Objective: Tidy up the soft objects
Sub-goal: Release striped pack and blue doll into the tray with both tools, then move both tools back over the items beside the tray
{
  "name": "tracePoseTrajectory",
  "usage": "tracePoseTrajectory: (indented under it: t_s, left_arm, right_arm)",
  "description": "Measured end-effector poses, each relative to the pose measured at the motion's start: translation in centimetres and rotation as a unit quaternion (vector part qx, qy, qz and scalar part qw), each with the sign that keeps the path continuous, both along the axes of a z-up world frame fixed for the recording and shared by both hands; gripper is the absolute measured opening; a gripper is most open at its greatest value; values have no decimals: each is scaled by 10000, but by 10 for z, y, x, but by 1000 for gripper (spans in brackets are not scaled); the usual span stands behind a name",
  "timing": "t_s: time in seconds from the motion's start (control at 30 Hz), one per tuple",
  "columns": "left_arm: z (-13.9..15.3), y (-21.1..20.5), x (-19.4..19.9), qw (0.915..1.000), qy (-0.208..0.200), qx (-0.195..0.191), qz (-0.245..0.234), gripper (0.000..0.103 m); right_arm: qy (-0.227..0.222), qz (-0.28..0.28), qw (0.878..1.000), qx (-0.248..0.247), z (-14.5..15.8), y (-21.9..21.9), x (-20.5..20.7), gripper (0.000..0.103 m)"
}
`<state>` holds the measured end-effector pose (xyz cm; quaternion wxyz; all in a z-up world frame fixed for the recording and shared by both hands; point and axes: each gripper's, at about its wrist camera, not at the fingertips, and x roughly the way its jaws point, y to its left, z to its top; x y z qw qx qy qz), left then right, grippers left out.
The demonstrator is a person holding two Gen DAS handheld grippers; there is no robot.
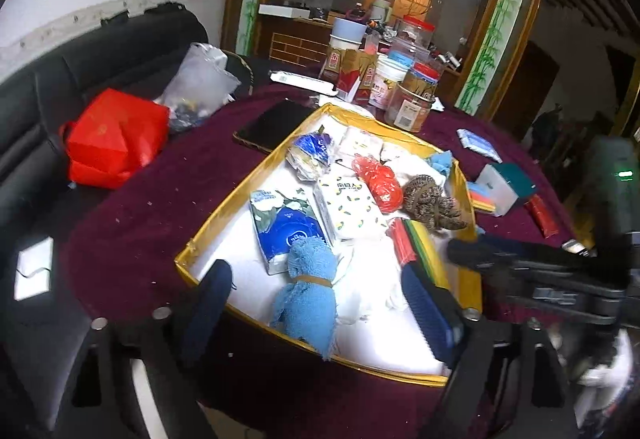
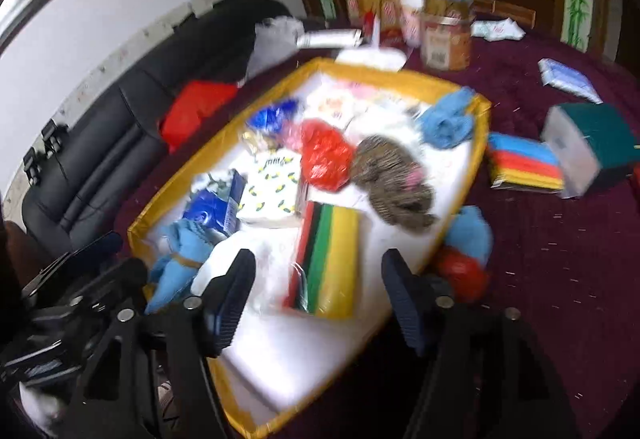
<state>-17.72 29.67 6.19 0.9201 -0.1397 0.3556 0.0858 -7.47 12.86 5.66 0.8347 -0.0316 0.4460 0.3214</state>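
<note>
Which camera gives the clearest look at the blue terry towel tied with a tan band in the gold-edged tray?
The left wrist view: the blue terry towel lies sharp and whole between the left gripper fingers. In the right wrist view the towel is blurred and partly behind the left gripper's black frame.

– What carries everything?

– A tabletop [image 1: 140, 207] under a dark maroon cloth, dotted with pale crumbs.

– What lies directly on it?

– A gold-rimmed tray [image 1: 188, 259] with a white floor sits in the middle. Just beside its far left edge lies a dark phone [image 1: 272, 125]. Behind the tray stands a cluster of jars and cartons [image 1: 400, 79].

– And to the right?

– A stack of coloured cloths [image 2: 524, 167], touching a teal-and-clear box [image 2: 588, 155]; farther back a blue packet [image 2: 568, 79]. By the tray's right edge lie a red item [image 2: 464, 275] and a blue cloth [image 2: 472, 235].
</note>
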Motion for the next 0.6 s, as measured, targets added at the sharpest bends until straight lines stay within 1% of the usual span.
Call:
tracePoseTrajectory:
  t_s: [0.13,0.2,0.27,0.43,0.6]
  left_arm:
    - [5,-19,0,9991,13,419,-17,93]
    - [9,-33,1,9980,14,631,-100,94]
    - [11,-49,2,9963,16,826,-230,94]
    - [16,-94,10,9905,71,1234,-597,94]
    - [19,-139,19,9831,125,1501,-1044,94]
  right_arm:
    - [-269,-192,9992,207,16,-38,-14,69]
    - [-356,-327,9985,246,18,-58,-16,72]
    - [-410,-529,9974,256,17,-82,-17,73]
    - [-215,-1036,9934,440,7,-135,-7,72]
    - [-148,-1413,9880,605,0,-182,-6,72]
